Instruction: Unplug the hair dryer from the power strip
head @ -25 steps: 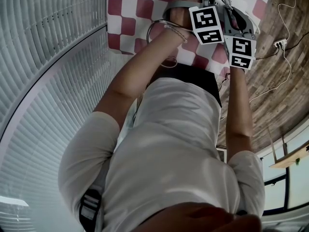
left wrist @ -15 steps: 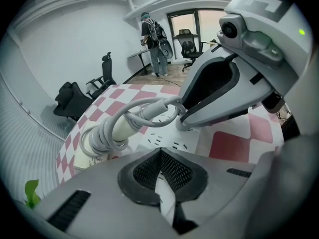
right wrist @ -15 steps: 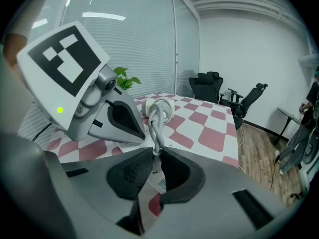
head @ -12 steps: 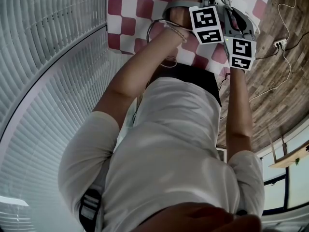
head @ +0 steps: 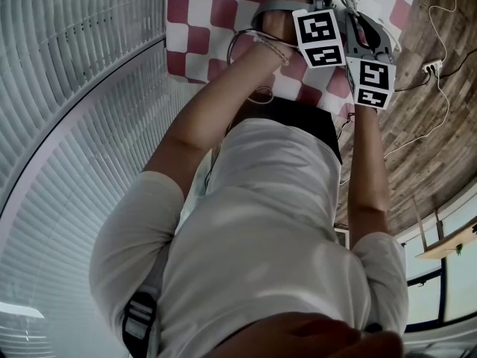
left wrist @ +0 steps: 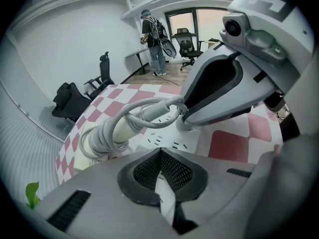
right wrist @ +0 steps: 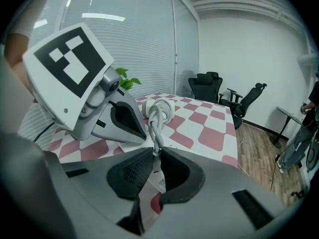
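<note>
A white power strip (left wrist: 167, 142) lies on the red-and-white checked tablecloth (left wrist: 234, 143). The hair dryer (left wrist: 107, 133), white with its grey cord wound round it, lies just beyond the strip. Its plug (left wrist: 183, 125) stands in the strip. My right gripper (right wrist: 156, 152) is closing, and its pads press on the plug where the cord (right wrist: 155, 128) comes out. My left gripper (left wrist: 160, 153) points steeply down beside it, shut on the near edge of the power strip. In the head view both marker cubes (head: 320, 37) (head: 373, 82) sit close together over the cloth; the jaws are hidden there.
Black office chairs (left wrist: 75, 96) stand past the table's far end, and a person (left wrist: 154, 44) stands by the windows. A green plant (right wrist: 124, 81) is at the table's edge near the blinds. A floor socket with thin cables (head: 432, 69) lies on the wooden floor.
</note>
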Demonstrator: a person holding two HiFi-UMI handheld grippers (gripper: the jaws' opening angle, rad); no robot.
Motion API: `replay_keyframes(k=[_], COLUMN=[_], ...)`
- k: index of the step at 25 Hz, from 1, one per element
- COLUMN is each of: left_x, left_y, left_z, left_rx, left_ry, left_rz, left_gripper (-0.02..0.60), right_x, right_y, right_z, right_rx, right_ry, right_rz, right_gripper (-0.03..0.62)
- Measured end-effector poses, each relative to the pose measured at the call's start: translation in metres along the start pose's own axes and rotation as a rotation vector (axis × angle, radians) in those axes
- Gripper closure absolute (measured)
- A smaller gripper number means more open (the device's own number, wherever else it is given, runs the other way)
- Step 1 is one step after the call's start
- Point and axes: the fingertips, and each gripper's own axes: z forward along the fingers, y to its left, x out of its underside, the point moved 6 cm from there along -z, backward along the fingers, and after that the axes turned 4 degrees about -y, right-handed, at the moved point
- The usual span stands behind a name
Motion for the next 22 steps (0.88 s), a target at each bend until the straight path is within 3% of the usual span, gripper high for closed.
replay_keyframes(k=[22], left_x=[-0.003], left_y=[-0.001], left_z=[-0.001], left_rx=[0.004], left_ry=[0.013], left_rz=[0.005], left_gripper=[0.554], right_x=[-0.007], right_y=[-0.002], right_z=[-0.007], right_rx=[-0.007], right_ry=[-0.026], right_rz=[0.006], right_gripper=[0.528])
